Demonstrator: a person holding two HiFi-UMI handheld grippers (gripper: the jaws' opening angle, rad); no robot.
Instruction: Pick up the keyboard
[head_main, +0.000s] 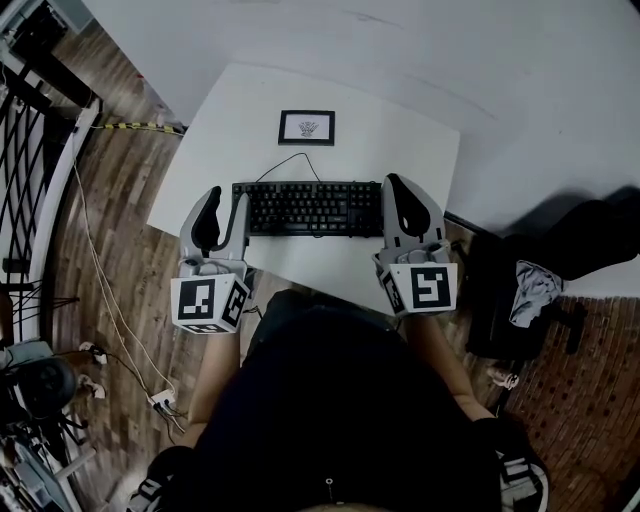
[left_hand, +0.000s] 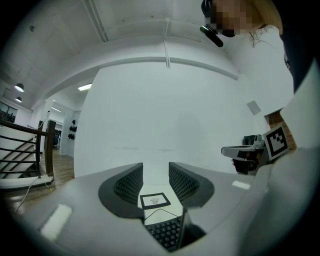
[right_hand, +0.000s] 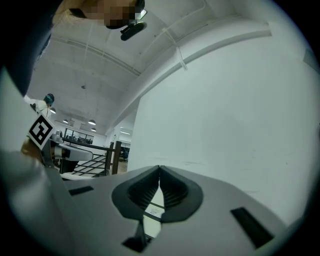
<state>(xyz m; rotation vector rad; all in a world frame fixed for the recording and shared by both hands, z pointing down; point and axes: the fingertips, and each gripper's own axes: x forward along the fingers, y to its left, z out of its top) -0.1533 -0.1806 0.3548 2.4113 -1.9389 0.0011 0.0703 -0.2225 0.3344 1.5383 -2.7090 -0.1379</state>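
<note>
A black keyboard lies across the white table, near its front edge. My left gripper is at the keyboard's left end, open, with nothing between its fingers. In the left gripper view the gripper looks over the keyboard's left corner. My right gripper is shut and empty at the keyboard's right end. In the right gripper view its gripper has both tips pressed together, and a dark edge that may be the keyboard shows low down.
A small framed marker card lies behind the keyboard, and the keyboard's cable runs toward it. A white wall backs the table. A stair railing stands at the left, a floor cable trails there, and a dark bag is at the right.
</note>
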